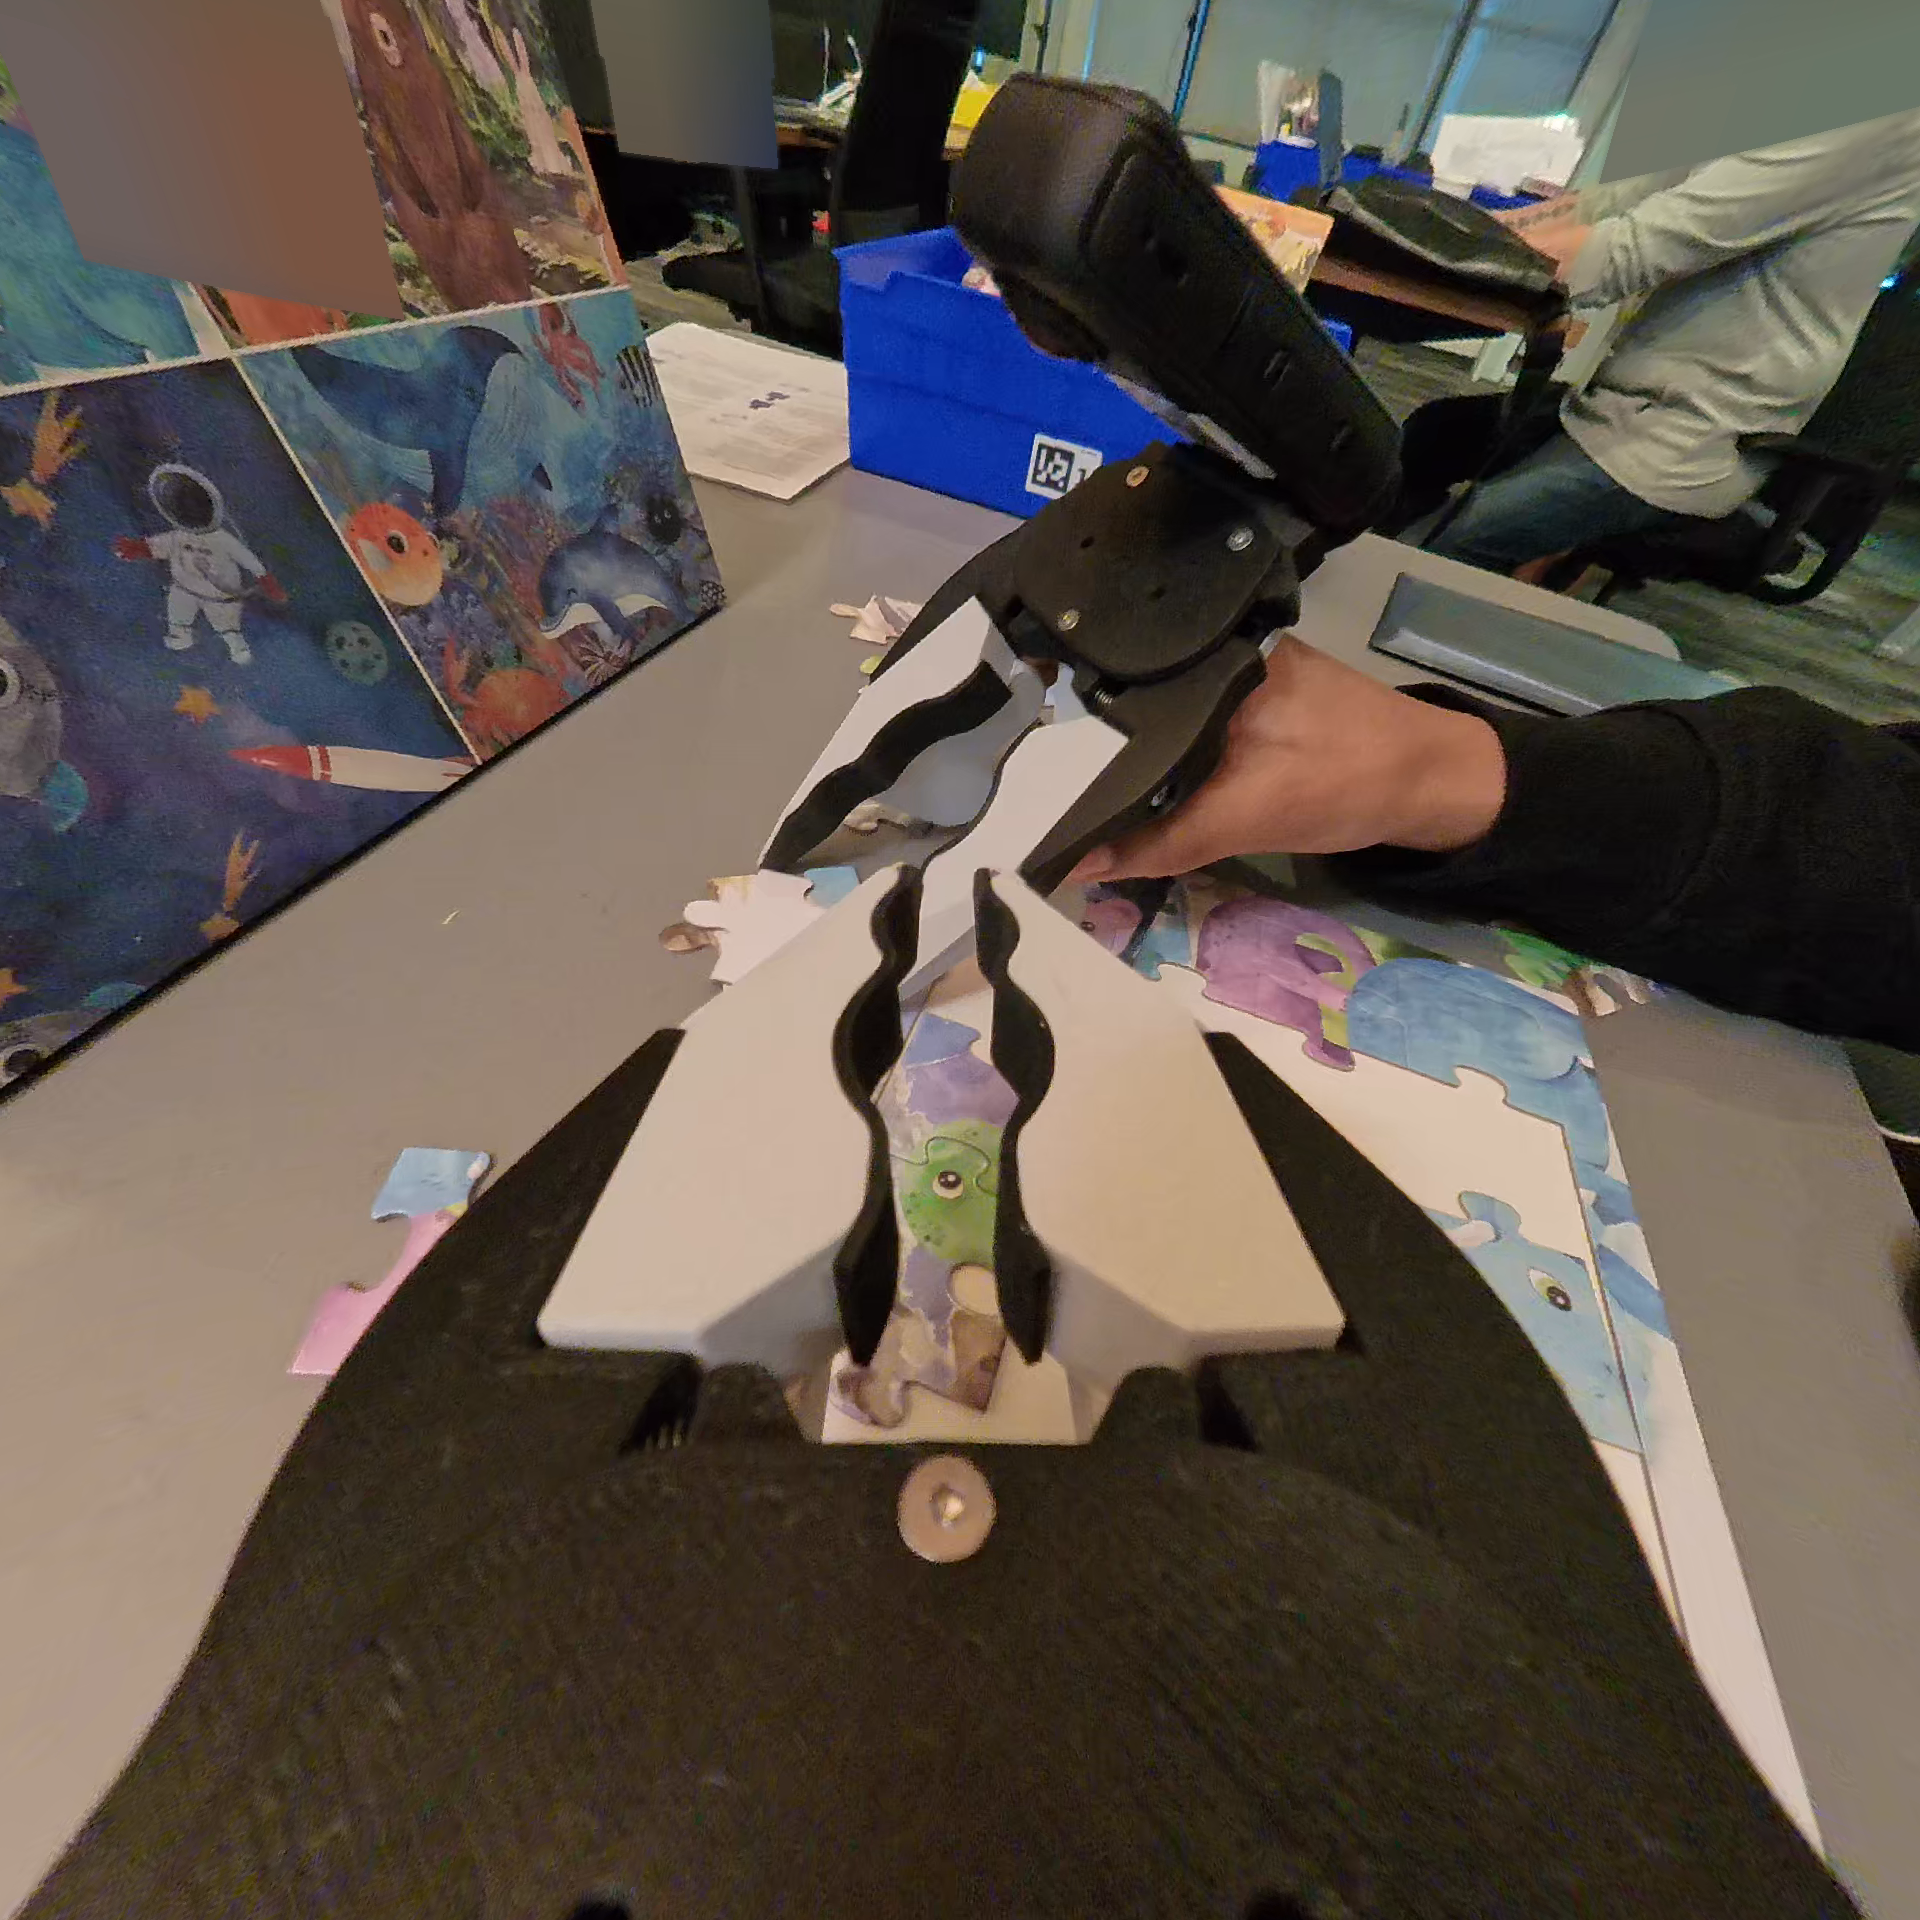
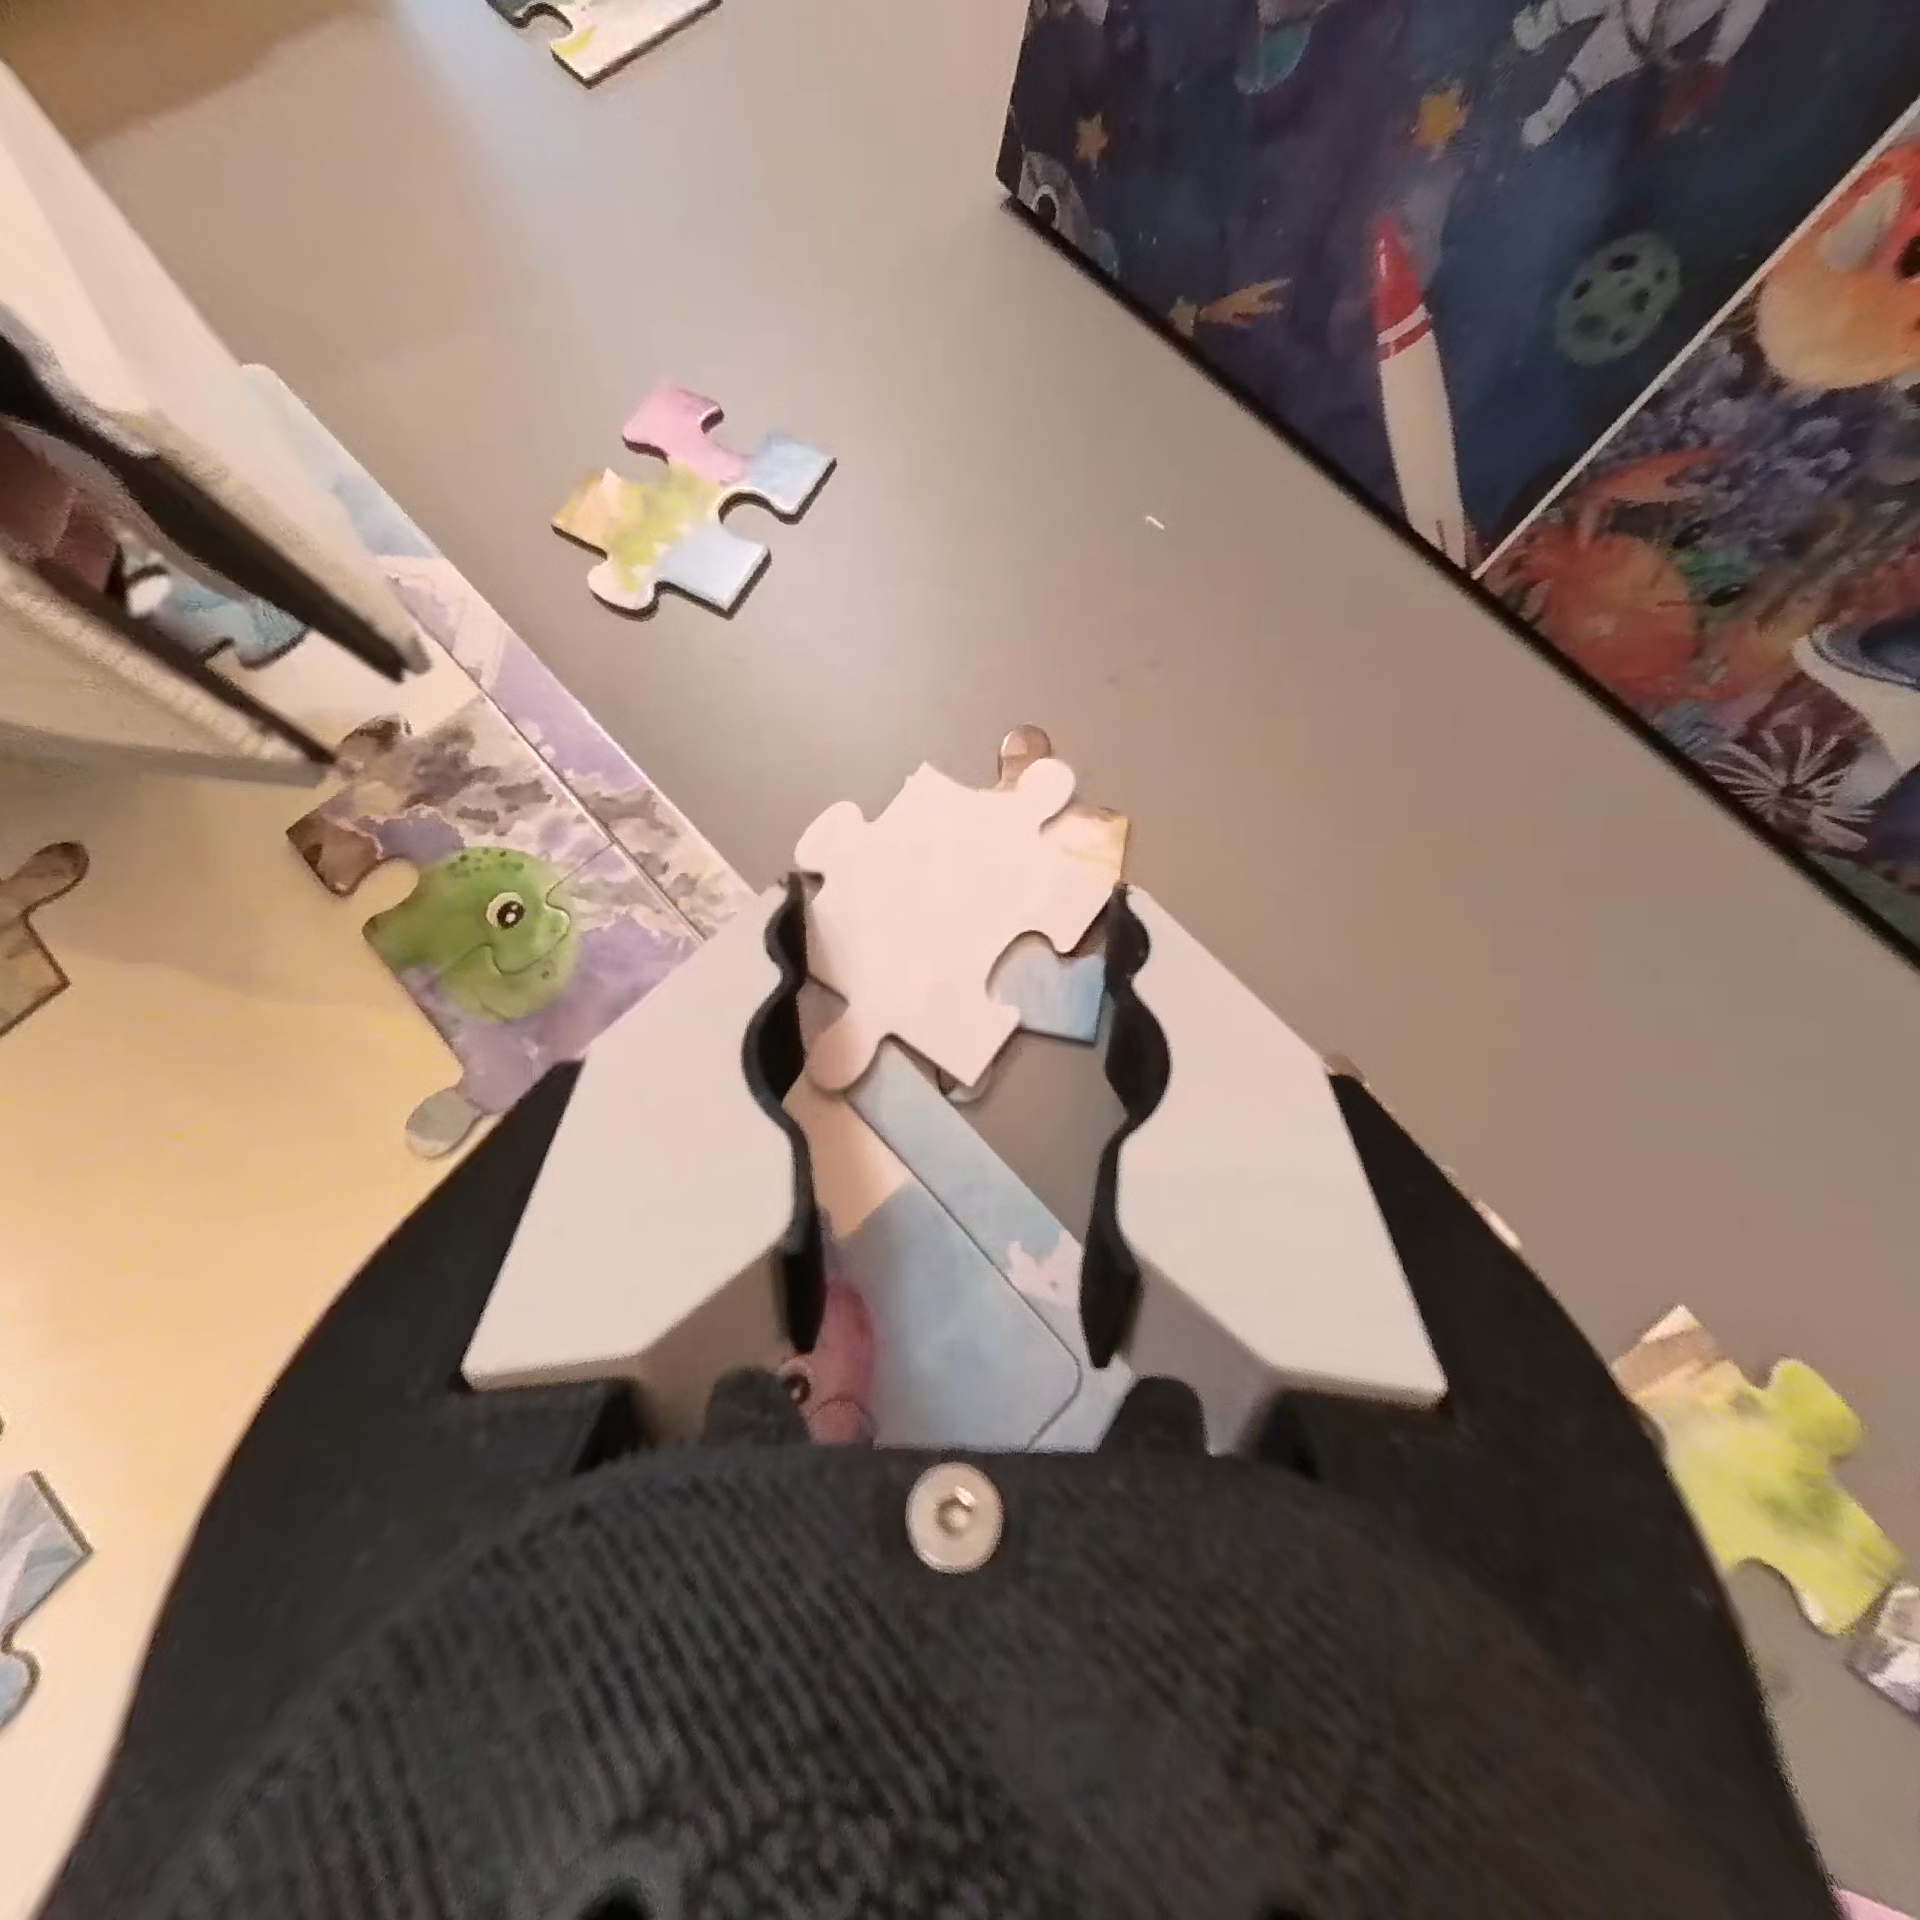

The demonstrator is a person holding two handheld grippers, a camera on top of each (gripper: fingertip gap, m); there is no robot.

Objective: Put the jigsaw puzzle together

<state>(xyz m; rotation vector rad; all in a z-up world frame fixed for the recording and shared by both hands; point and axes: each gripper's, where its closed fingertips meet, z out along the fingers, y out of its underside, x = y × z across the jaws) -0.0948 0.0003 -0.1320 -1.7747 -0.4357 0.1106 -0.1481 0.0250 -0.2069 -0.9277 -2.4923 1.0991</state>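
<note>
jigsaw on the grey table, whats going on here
A person is assembling a jigsaw puzzle of pastel animals with a handheld gripper in each hand. The right gripper hovers with its jaws open over a face-down white piece lying on other loose pieces beside the puzzle. The left gripper, jaws slightly apart and holding nothing, sits over the part with the green frog. More loose pieces lie on the table, and the illustrated box stands nearby.

Blue bin [image 1: 935, 384], paper sheet [image 1: 753, 410] on grey table [image 1: 312, 1039].
</note>
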